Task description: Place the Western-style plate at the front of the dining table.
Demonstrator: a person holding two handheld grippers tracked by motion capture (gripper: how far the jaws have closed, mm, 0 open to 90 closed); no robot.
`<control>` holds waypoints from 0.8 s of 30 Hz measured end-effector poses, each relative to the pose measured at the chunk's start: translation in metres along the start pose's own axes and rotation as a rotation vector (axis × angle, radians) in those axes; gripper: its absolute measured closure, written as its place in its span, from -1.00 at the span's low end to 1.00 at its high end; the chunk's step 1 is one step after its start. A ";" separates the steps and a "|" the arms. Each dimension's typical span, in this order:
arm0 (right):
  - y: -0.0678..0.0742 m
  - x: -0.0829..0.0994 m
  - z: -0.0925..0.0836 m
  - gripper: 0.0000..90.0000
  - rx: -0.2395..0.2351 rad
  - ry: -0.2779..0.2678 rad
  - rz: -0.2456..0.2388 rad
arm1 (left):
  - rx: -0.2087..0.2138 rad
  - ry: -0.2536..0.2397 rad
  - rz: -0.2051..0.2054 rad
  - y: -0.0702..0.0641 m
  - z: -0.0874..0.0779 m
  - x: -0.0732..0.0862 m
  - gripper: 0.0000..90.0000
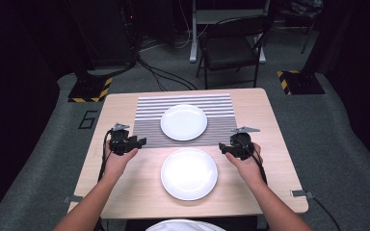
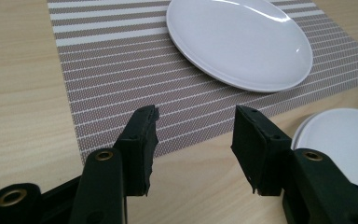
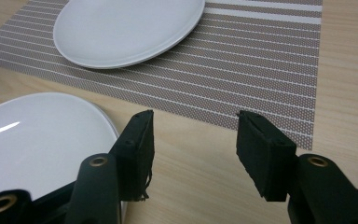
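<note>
Both half-open, empty, the left tongs [image 1: 136, 142] and right tongs [image 1: 225, 147] flank the round white ceramic plate [image 1: 189, 173], apparently approaching it; next, grip its rim.

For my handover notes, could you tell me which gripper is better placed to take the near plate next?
Neither clearly: the left gripper and right gripper flank the near plate, both open and empty.

A dark room with grey carpet [image 1: 347, 144]; a folding chair [image 1: 231, 48] stands beyond the wooden counter [image 1: 270, 125], hazard-striped stand bases [image 1: 90, 89] either side.
</note>
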State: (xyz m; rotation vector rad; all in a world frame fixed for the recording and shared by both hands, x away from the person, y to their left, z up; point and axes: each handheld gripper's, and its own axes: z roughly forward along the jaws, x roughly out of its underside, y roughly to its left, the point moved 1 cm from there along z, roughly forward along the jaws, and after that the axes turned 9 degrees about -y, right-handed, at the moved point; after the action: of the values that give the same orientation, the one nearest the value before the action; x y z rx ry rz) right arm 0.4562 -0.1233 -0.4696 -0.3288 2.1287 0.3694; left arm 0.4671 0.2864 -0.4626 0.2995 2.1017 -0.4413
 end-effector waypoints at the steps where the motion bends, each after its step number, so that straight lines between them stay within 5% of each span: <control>1: -0.001 0.002 -0.001 0.02 0.003 0.000 0.005 | -0.001 0.007 0.004 0.000 -0.001 0.002 0.10; 13: -0.008 0.020 -0.003 0.02 0.037 -0.008 0.002 | -0.021 0.023 0.032 0.010 0.001 0.027 0.10; 21: -0.011 0.030 0.004 0.02 0.056 0.021 -0.001 | -0.038 0.064 0.101 0.009 0.006 0.036 0.10; 24: -0.011 0.032 0.006 0.02 0.063 0.022 -0.008 | -0.026 0.067 0.088 0.008 0.010 0.041 0.10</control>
State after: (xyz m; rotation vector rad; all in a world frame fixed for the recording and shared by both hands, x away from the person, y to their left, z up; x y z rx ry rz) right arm 0.4474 -0.1338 -0.5015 -0.3058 2.1552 0.2947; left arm 0.4560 0.2915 -0.5034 0.3948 2.1488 -0.3557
